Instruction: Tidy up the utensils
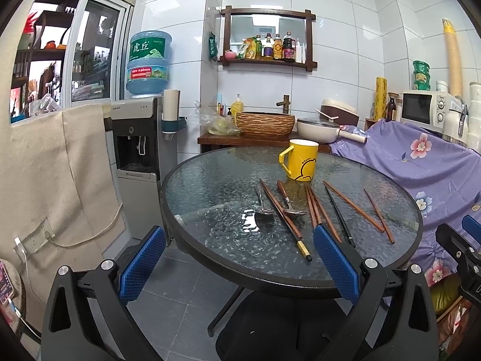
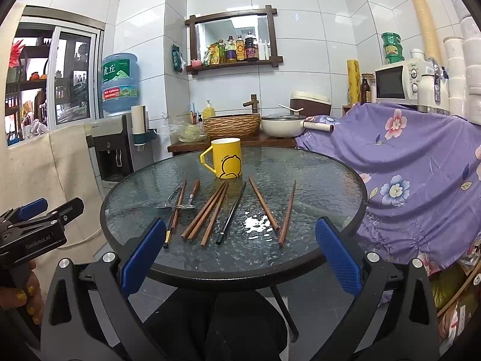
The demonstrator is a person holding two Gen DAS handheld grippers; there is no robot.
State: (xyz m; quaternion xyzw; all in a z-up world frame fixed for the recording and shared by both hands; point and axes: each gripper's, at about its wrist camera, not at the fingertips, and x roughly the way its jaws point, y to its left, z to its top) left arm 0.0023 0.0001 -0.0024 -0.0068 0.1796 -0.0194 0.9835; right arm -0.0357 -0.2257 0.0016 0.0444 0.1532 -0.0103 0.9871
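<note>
A yellow mug (image 1: 300,160) (image 2: 225,158) stands upright at the far side of a round glass table (image 1: 210,180) (image 2: 315,168). In front of it lie several brown chopsticks (image 1: 354,207) (image 2: 207,213), a black chopstick (image 1: 339,216) (image 2: 231,213), a metal spoon (image 1: 262,203) (image 2: 168,200) and a wooden-handled fork (image 1: 287,198) (image 2: 191,195). My left gripper (image 1: 240,252) is open and empty before the table's near edge. My right gripper (image 2: 240,249) is open and empty at the near edge. The left gripper also shows in the right wrist view (image 2: 42,213).
A water dispenser (image 1: 136,150) stands left of the table. A purple flowered cloth (image 2: 415,162) covers furniture on the right. Behind the table a counter holds a woven basin (image 1: 264,123) and a white pan (image 2: 285,124). A microwave (image 2: 399,82) sits at the back right.
</note>
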